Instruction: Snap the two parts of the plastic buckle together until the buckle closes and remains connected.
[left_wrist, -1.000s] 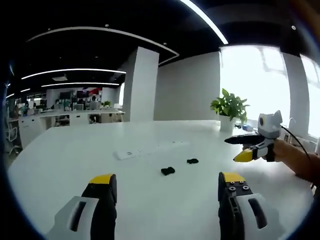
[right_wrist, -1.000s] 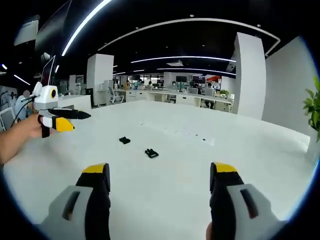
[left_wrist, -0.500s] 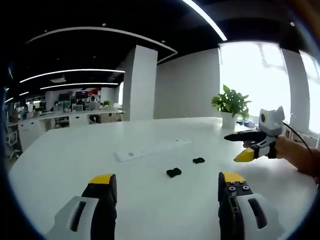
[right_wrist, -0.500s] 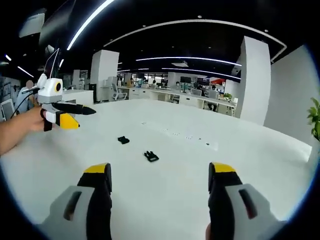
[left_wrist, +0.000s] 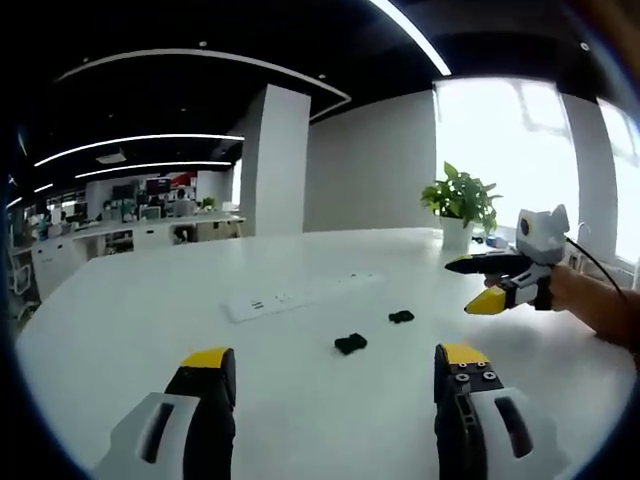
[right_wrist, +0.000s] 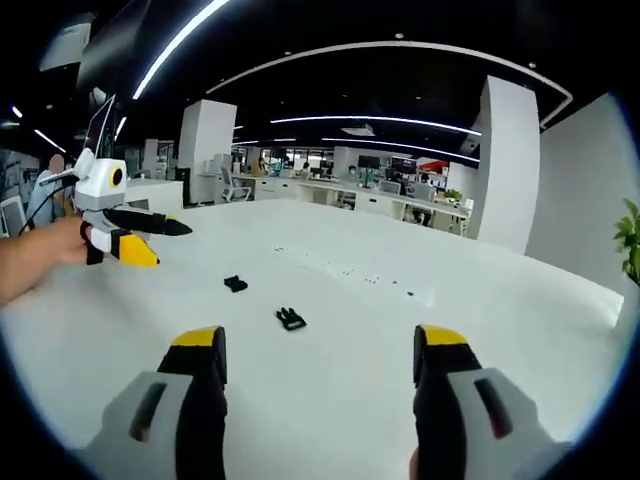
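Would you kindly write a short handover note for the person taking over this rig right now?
Left gripper: open, holding nothing, above the white table.
Right gripper: open, holding nothing, also above the table.
Buckle: two black parts lie apart on the table, unjoined. In the left gripper view the nearer part sits ahead between the jaws and the farther part beyond it, towards the right gripper.
Also on the table: a white power strip and a potted plant at the far edge.
Done: nothing yet.
Left: pick up one part in each gripper, line them up and snap them shut.
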